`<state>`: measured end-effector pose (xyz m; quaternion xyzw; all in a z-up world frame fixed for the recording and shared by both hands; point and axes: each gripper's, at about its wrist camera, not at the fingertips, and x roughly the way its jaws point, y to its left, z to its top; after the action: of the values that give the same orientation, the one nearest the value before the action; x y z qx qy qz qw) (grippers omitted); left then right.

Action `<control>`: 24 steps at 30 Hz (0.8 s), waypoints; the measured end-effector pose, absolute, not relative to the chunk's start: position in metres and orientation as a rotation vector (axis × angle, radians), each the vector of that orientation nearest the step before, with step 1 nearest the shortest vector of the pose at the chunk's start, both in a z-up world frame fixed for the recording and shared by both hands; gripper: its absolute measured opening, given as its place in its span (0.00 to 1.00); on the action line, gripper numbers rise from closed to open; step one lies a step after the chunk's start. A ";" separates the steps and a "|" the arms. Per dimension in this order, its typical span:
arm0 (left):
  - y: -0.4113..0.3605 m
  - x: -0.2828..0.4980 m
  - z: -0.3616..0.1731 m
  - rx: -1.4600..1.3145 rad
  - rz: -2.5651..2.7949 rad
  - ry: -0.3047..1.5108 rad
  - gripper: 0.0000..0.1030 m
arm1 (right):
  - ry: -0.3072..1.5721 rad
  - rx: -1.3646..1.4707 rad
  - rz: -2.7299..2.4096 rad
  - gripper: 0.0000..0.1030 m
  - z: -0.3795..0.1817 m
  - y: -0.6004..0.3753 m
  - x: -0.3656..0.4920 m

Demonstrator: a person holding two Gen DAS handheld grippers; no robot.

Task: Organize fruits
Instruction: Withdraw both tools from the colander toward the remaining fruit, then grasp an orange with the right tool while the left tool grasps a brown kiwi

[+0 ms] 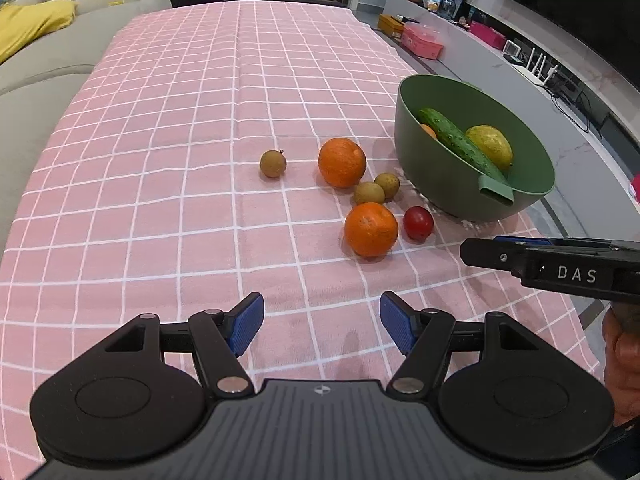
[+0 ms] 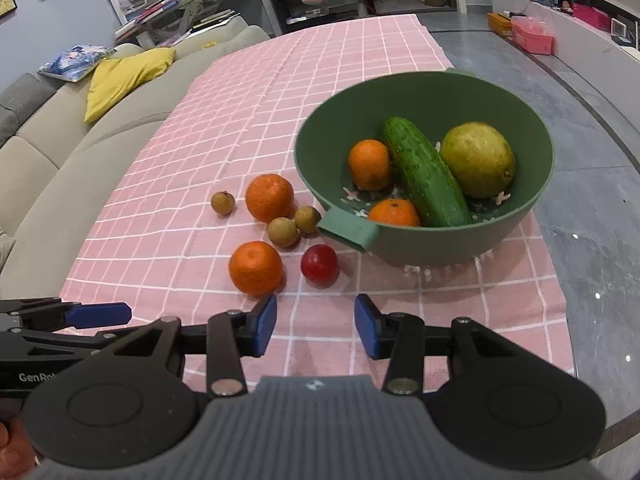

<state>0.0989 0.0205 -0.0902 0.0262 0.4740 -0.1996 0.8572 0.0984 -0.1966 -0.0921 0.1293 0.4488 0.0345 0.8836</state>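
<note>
A green bowl [image 2: 532, 128] stands on the pink checked cloth and holds a cucumber [image 2: 424, 176], a yellow-green pear [image 2: 478, 160] and two small oranges [image 2: 369, 164]. In front of it lie two oranges [image 2: 256, 268] [image 2: 269, 198], a red plum [image 2: 320, 264] and three brown longans [image 2: 283, 232]. My right gripper [image 2: 316, 326] is open and empty, just short of the plum and the near orange. My left gripper [image 1: 322, 322] is open wide and empty, short of the near orange [image 1: 371, 230]. The right gripper's fingers [image 1: 480, 250] show side-on beside the plum [image 1: 418, 223].
A grey sofa [image 2: 48, 168] with a yellow cushion [image 2: 124, 76] runs along the table's left side. The grey marble tabletop [image 2: 600, 200] lies bare to the right of the cloth. A low counter with pink and orange boxes [image 1: 422, 42] stands far right.
</note>
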 end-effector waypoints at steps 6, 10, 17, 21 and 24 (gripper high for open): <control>0.025 0.122 -0.092 0.097 -0.425 0.983 0.76 | 0.915 0.236 0.143 0.40 -0.088 -0.182 0.104; 0.035 0.148 -0.085 0.137 -0.405 0.957 0.76 | 0.901 0.150 0.192 0.40 -0.089 -0.159 0.111; 0.046 0.176 -0.076 0.160 -0.398 0.923 0.76 | 0.904 0.043 0.185 0.40 -0.111 -0.137 0.137; 0.047 0.181 -0.082 0.153 -0.407 0.930 0.76 | 0.921 0.052 0.188 0.40 -0.122 -0.132 0.149; 0.044 0.186 -0.091 0.162 -0.421 0.942 0.76 | 0.930 0.058 0.203 0.40 -0.126 -0.127 0.155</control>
<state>0.1863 0.0438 -0.0906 0.0773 0.4497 -0.2009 0.8668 0.1551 -0.1274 -0.1258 0.0280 0.4474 0.0977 0.8885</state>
